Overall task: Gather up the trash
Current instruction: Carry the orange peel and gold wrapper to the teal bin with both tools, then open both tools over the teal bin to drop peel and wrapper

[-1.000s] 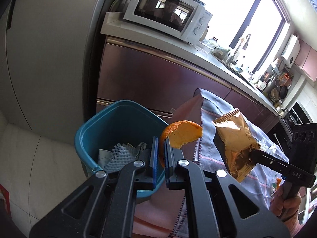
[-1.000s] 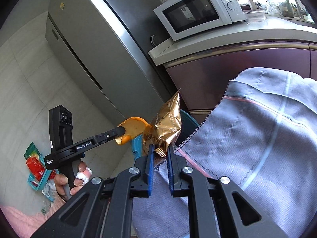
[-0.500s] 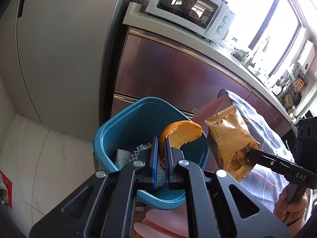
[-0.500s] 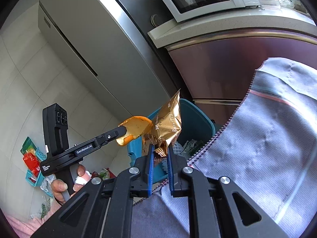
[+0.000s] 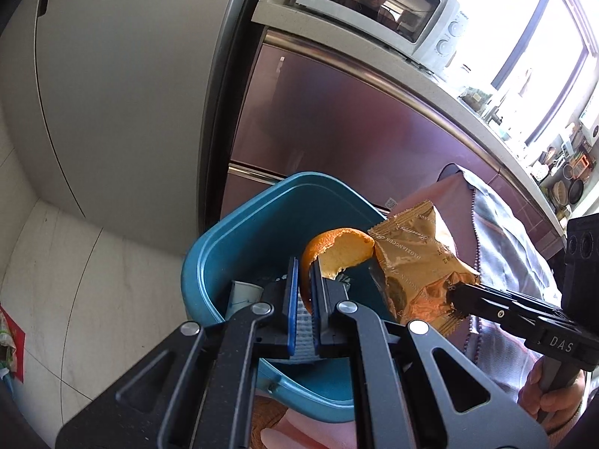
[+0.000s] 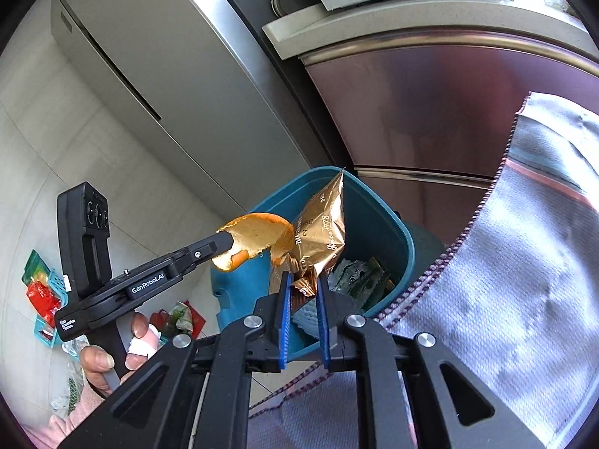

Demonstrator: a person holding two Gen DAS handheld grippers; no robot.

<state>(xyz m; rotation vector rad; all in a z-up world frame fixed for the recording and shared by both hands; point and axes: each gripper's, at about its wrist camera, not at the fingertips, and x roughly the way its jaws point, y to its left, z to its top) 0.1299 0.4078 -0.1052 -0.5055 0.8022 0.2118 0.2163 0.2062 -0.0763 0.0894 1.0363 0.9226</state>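
Note:
My left gripper point(image 5: 305, 265) is shut on a piece of orange peel point(image 5: 338, 249) and holds it over the blue trash bin point(image 5: 224, 239). My right gripper point(image 6: 303, 280) is shut on a crumpled gold snack wrapper point(image 6: 320, 232) above the same bin point(image 6: 397, 239). In the left wrist view the wrapper point(image 5: 415, 265) hangs just right of the peel, touching it. In the right wrist view the peel point(image 6: 258, 235) sits left of the wrapper in the left gripper point(image 6: 224, 241). The bin holds white foam netting, a paper cup point(image 5: 243, 293) and wrappers point(image 6: 359, 273).
A steel fridge point(image 5: 112, 86) stands left of the bin, a maroon cabinet point(image 5: 337, 123) with a microwave point(image 5: 378, 3) behind it. A grey cloth-covered table point(image 6: 524, 299) lies to the right. Red and green packets point(image 6: 41, 292) lie on the tiled floor.
Both grippers have moved closer to the bin and now hold the peel and wrapper right above its opening. The peel and wrapper have come together and touch.

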